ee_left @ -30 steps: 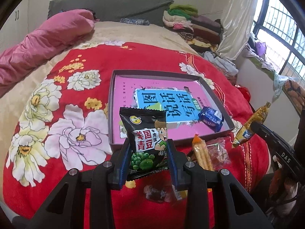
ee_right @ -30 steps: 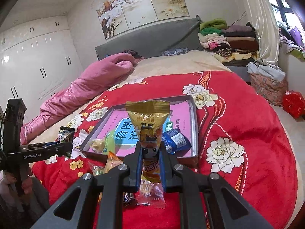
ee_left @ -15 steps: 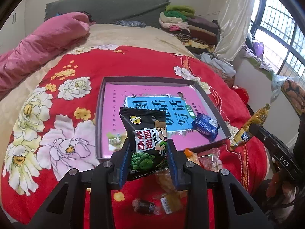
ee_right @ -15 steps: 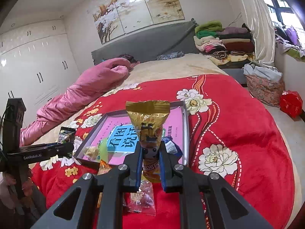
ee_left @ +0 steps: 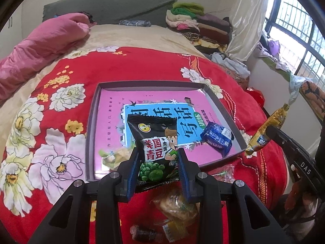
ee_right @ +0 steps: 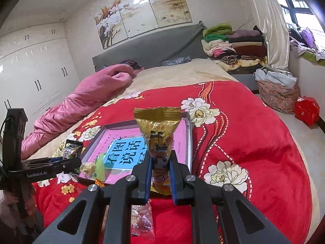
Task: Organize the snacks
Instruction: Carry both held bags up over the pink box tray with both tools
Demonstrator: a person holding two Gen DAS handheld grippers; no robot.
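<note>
My left gripper (ee_left: 158, 156) is shut on a black green-pea snack bag (ee_left: 155, 142), held upright above the near edge of a shallow grey tray (ee_left: 92, 122) lined with a pink and blue book. A blue packet (ee_left: 217, 138) and a pale green snack (ee_left: 113, 156) lie in the tray. My right gripper (ee_right: 161, 168) is shut on a gold snack packet (ee_right: 158, 134), upright over the tray's near side (ee_right: 189, 142). That gold packet (ee_left: 266, 130) shows at the right in the left wrist view. Loose wrapped snacks (ee_left: 174, 205) lie on the red blanket below the fingers.
The tray sits on a red flowered blanket (ee_left: 61, 142) covering a bed. A pink quilt (ee_right: 85, 101) lies at the far left, folded clothes (ee_right: 233, 44) at the headboard's right. A clear candy bag (ee_right: 142, 219) lies near the bed's front edge. A window and curtain stand right.
Both grippers have moved forward toward the tray with their packets still held. The tray looks larger and closer in the left wrist view; loose snacks slid lower in the frame.
</note>
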